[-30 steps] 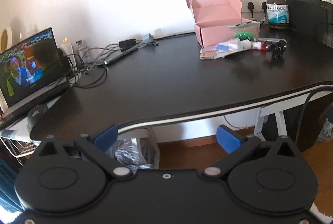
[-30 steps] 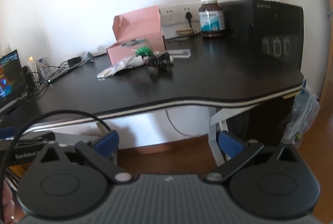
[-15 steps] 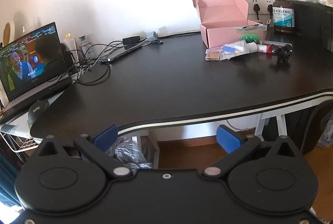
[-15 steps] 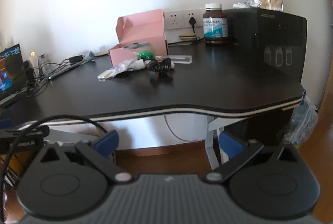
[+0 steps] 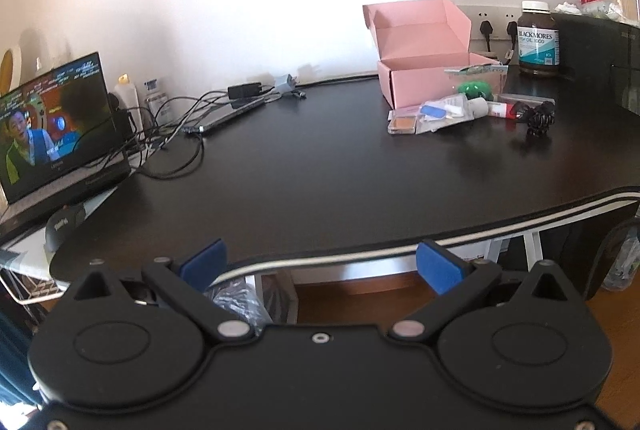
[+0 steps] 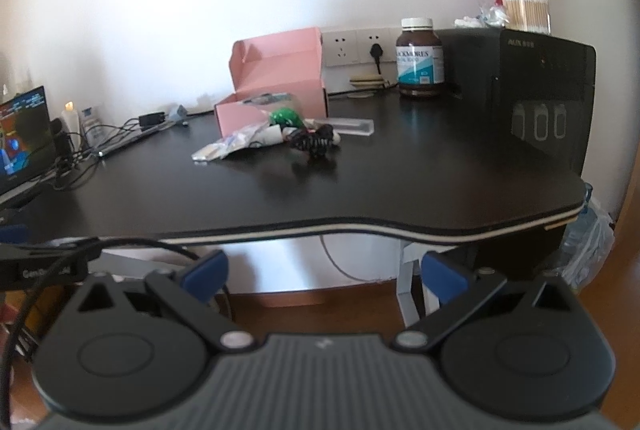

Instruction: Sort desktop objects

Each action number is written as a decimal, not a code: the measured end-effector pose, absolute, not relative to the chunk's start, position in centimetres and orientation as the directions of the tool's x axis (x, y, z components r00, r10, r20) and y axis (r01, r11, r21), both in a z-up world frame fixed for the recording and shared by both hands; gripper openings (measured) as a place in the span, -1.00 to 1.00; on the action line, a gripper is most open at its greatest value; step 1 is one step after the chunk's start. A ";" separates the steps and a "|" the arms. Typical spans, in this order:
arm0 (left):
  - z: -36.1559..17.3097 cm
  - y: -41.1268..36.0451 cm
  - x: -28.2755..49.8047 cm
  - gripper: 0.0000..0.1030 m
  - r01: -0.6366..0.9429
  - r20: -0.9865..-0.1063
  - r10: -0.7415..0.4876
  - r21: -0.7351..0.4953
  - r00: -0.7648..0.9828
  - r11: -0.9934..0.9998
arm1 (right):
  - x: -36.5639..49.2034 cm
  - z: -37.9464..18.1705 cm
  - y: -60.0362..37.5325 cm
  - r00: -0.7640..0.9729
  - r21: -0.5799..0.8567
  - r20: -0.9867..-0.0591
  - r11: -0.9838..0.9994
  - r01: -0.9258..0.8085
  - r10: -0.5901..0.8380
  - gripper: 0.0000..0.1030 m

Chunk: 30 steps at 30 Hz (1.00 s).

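While both grippers hang below the tabletop's (image 5: 320,166) front edge, the left gripper (image 5: 320,264) and right gripper (image 6: 324,272) gape, blue pads holding nothing. Left to right near the back edge: matte pink cardboard box (image 5: 424,70), lid up, opening toward the front; glossy packets (image 5: 436,112); knobbly black clip (image 5: 536,116). Both views have drawn nearer since a second ago.

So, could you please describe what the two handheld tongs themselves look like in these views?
Both are matte black with two round hubs, triangular cut-outs, silver pivot pins and blue fingertip pads. The left tongs have a plain black centre plate with a small screw. The right tongs have a grey ribbed centre plate; a black cable loops past their left side. No sleeves or hands show.
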<state>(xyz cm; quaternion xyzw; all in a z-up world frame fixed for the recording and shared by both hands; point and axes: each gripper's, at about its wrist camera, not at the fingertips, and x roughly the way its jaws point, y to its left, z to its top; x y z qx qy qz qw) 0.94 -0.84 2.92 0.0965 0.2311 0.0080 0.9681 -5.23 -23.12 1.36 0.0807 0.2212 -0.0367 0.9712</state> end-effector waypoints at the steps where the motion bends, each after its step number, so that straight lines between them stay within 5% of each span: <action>1: 3.1 -1.0 1.1 1.00 0.028 -0.443 0.060 0.191 0.894 0.981 | -5.1 1.4 -23.1 0.901 0.135 -0.432 0.985 0.105 -0.037 0.99; 30: 4.8 0.5 5.2 1.00 0.066 -0.451 0.015 0.163 0.893 0.984 | -1.0 4.0 -23.4 0.927 0.097 -0.374 0.993 0.061 -0.020 0.99</action>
